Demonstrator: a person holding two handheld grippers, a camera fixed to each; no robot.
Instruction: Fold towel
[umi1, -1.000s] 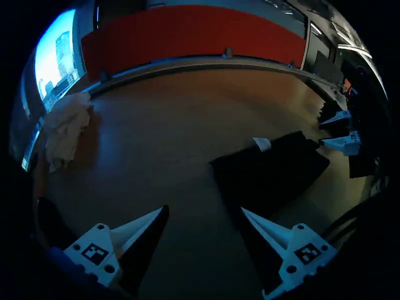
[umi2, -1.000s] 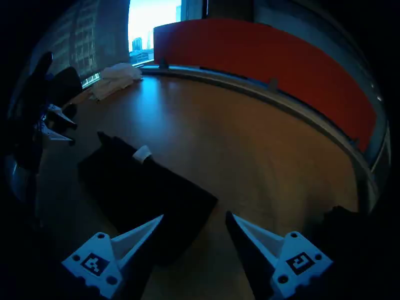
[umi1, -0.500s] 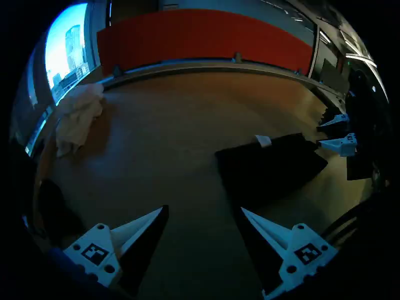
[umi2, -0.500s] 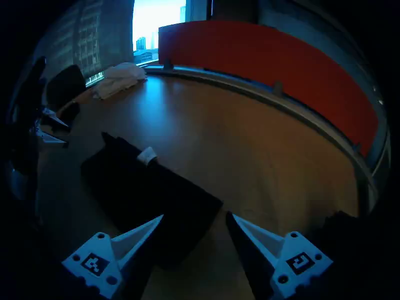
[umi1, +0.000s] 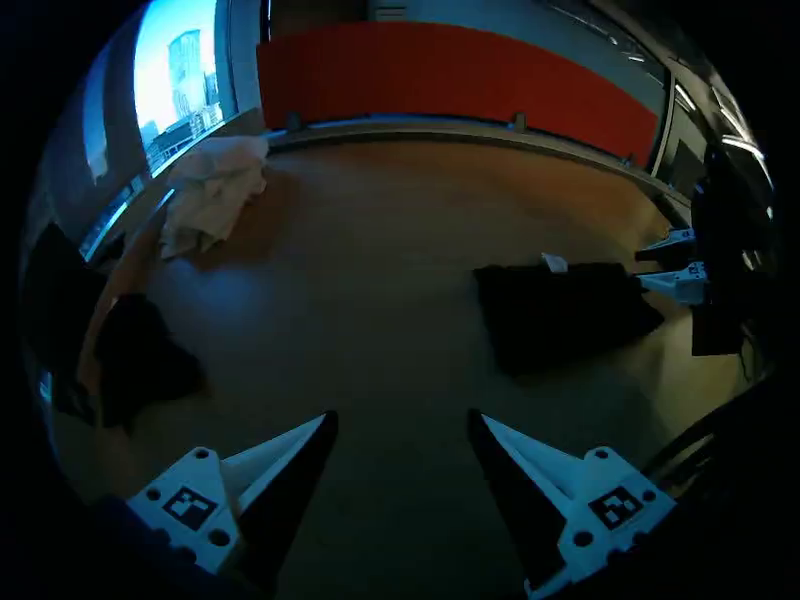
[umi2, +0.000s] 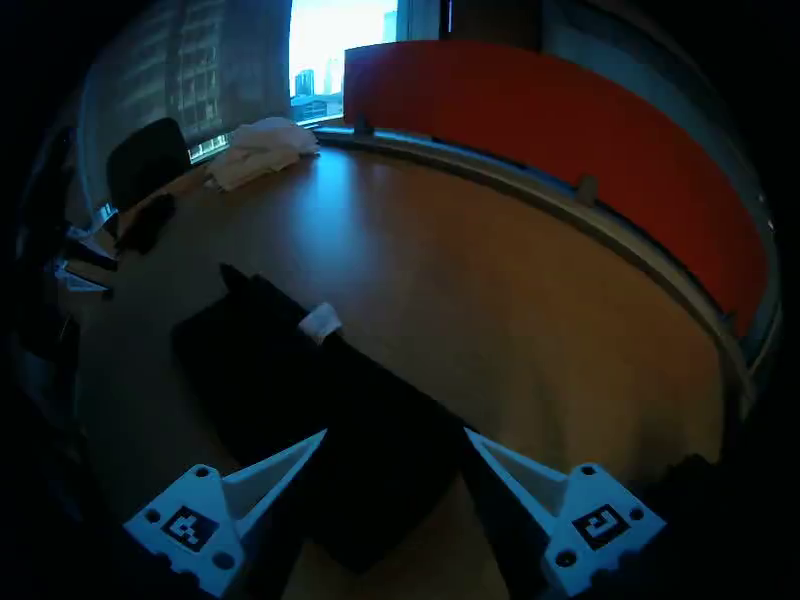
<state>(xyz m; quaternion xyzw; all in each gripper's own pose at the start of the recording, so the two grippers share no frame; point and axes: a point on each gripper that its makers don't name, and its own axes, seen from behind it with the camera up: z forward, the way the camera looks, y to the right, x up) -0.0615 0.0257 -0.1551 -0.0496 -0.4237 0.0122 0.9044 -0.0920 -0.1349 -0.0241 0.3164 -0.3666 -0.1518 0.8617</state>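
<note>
A dark towel (umi1: 560, 310) lies folded flat on the wooden table (umi1: 380, 230), with a small white tag (umi1: 553, 262) at its far edge. My left gripper (umi1: 400, 415) is open, well short of the towel and to its left, with bare table between its fingers. My right gripper (umi2: 393, 432) is open too. The towel (umi2: 300, 400) stretches away from it, its near edge reaching in between the fingertips, and the tag (umi2: 320, 322) shows at mid-towel. The right gripper (umi1: 675, 270) also appears at the towel's far right end.
A heap of pale cloth (umi1: 210, 190) lies at the table's far left by the window; the same heap (umi2: 260, 150) is near a dark chair (umi2: 145, 165). A dark bundle (umi1: 140, 355) sits on the left. A red partition (umi1: 450, 85) lines the back edge.
My left gripper has drawn back and swung left, so the towel now sits farther off and to the right. My right gripper has closed in, and the towel's edge now lies between its fingers.
</note>
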